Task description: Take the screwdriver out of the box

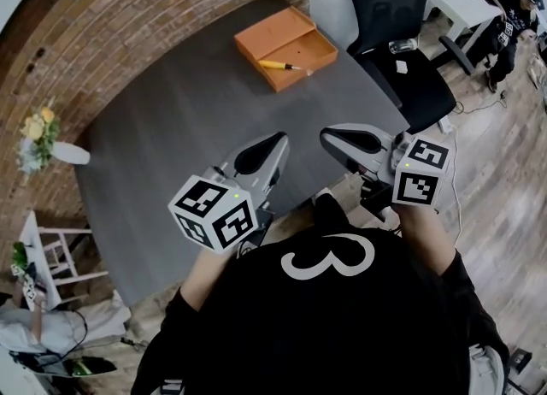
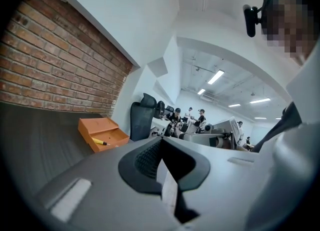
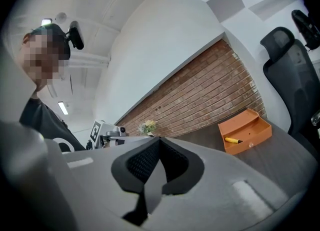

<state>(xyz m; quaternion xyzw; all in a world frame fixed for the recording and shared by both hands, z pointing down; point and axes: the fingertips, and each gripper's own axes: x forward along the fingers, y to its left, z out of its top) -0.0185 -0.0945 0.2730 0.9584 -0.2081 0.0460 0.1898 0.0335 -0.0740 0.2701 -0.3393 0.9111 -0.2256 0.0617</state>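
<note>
The left gripper [image 1: 275, 140] had its jaws pressed together with nothing between them; in the left gripper view the two dark pads met at the tip. The right gripper [image 1: 332, 135] was pressed together in the same way and also held nothing. Both were held near the person's chest, above the near edge of the table [image 1: 171, 154], well apart from the box and touching no object. Each carried its cube with square markers at the near end.

The orange box [image 1: 286, 45] lay open at the far end of the dark grey table. The yellow-handled screwdriver [image 1: 278, 65] lay inside the box's tray, near its front wall, with the tip pointing right.

A red brick wall [image 1: 128, 17] ran along the left and far sides of the table. A white vase of flowers [image 1: 38, 141] stood at the left by the wall. A black office chair [image 1: 397, 34] stood just beyond the table's far right corner, on a wooden floor [image 1: 504, 179]. In the left gripper view, more people sat at desks far off in the room.
</note>
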